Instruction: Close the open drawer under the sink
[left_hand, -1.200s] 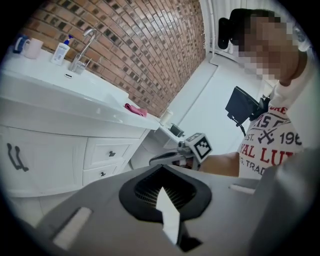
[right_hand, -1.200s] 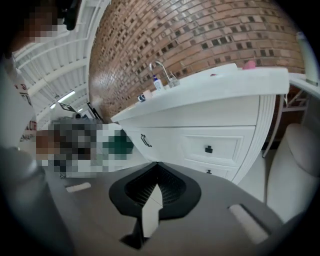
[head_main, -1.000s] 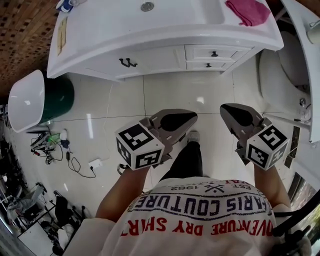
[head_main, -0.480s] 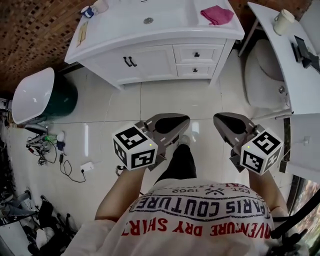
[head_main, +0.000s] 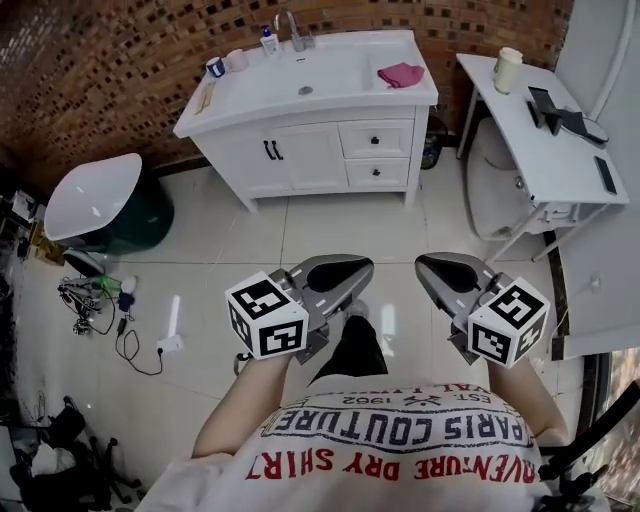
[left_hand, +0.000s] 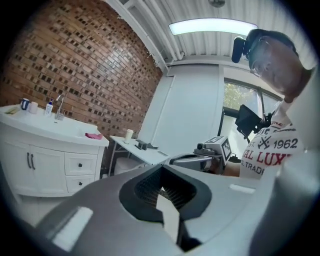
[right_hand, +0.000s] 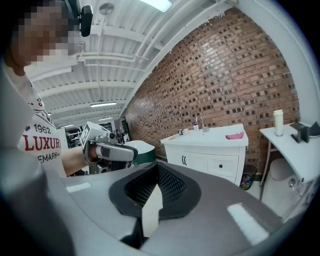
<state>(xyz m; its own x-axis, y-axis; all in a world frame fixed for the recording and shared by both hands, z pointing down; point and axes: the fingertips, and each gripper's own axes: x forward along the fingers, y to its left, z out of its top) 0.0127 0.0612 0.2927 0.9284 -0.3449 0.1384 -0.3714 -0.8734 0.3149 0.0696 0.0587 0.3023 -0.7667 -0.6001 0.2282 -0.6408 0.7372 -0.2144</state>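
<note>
White vanity cabinet (head_main: 300, 150) stands well ahead of the left gripper (head_main: 345, 272) and right gripper (head_main: 445, 275).
Both tools sit level and side by side, each with its ribbed dark pads pressed together on nothing; the hands holding them are hidden under the marker cubes; far beyond the jaw tips the upper drawer (head_main: 376, 139) and lower drawer (head_main: 378, 172), small with dark knobs, look flush with the panelled front, though too small to be sure; a pink cloth (head_main: 400, 74) lies crumpled on the smooth top; glossy tiled floor (head_main: 330, 225) lies between; rough brick wall (head_main: 120, 50) stands behind.
</note>
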